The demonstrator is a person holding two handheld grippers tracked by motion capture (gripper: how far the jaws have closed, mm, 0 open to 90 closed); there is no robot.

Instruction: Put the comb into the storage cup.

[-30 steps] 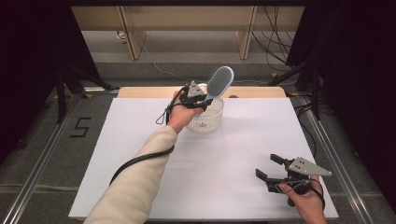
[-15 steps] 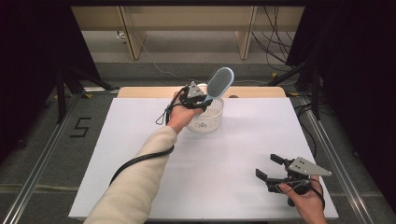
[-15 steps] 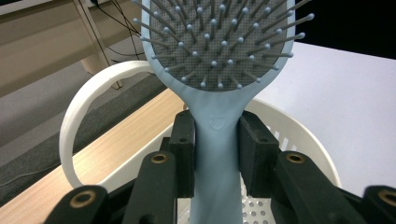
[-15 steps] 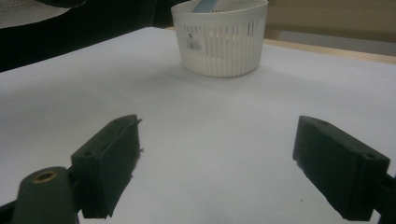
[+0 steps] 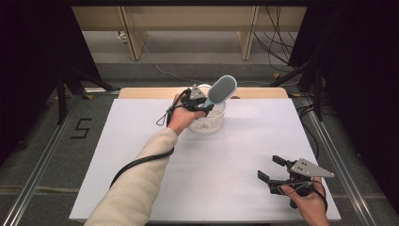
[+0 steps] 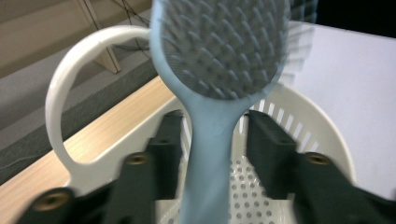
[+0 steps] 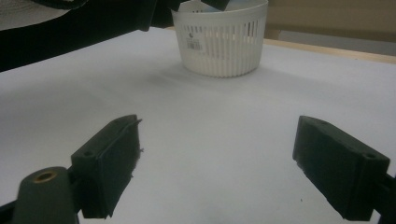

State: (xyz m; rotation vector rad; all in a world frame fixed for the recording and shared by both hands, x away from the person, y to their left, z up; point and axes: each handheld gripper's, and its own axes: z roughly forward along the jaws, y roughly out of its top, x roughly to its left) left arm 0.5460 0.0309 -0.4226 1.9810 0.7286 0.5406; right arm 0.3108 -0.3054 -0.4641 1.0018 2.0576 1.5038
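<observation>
On the white table (image 5: 141,141), my left gripper (image 5: 200,104) hangs over the white basket (image 5: 207,120) at the far edge, its jaws just opened and now standing clear on either side of the pale blue hairbrush (image 5: 221,91). The left gripper view shows the brush handle (image 6: 210,154) running down into the basket with gaps at both pads. My right gripper (image 5: 273,175) rests near me, jaws wide apart with nothing between them.
</observation>
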